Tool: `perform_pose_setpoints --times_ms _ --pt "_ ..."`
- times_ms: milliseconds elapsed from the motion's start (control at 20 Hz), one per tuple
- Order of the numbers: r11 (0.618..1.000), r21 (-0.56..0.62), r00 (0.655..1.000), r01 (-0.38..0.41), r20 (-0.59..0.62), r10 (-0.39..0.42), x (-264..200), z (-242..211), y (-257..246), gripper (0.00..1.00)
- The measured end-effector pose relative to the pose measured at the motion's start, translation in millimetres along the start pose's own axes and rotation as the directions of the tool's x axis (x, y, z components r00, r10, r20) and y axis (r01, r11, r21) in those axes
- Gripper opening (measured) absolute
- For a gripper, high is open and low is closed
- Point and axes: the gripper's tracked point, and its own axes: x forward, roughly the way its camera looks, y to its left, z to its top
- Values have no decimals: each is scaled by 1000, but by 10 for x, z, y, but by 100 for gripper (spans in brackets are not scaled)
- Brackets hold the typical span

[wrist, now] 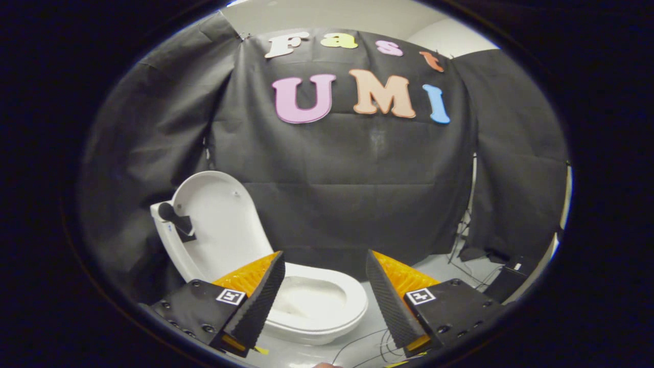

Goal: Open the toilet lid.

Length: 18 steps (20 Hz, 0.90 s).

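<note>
Lid [219, 220] is up already — one toilet [317, 301], lid leaning back against the wall, seat down. Gripper [325, 268] spread wide, holding nothing — toilet bowl sits just beyond its two fingers. Few cables [368, 345] on the floor.

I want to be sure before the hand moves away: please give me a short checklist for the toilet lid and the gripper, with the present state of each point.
1. Toilet lid raised upright: ok.
2. Seat down on the bowl, bowl open: ok.
3. Gripper fingers open, nothing held: ok.
4. Fingers apart from the lid: ok.
5. Lid resting stable against something behind it: cannot tell.
6. Cables on the floor near the fingers, clear of them: cannot tell.
</note>
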Motion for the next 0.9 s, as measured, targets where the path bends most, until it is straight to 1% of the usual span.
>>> perform_pose_setpoints --times_ms 100,250,550,900 --pt "1000 8 1000 3 7 -3 -11 5 -18 98" --pt "999 -28 999 32 -21 -32 -43 -94 -69 98" --pt "999 -45 999 29 -36 -31 -46 -126 -11 98" --pt "999 -28 999 30 -40 -31 -47 -130 5 98"
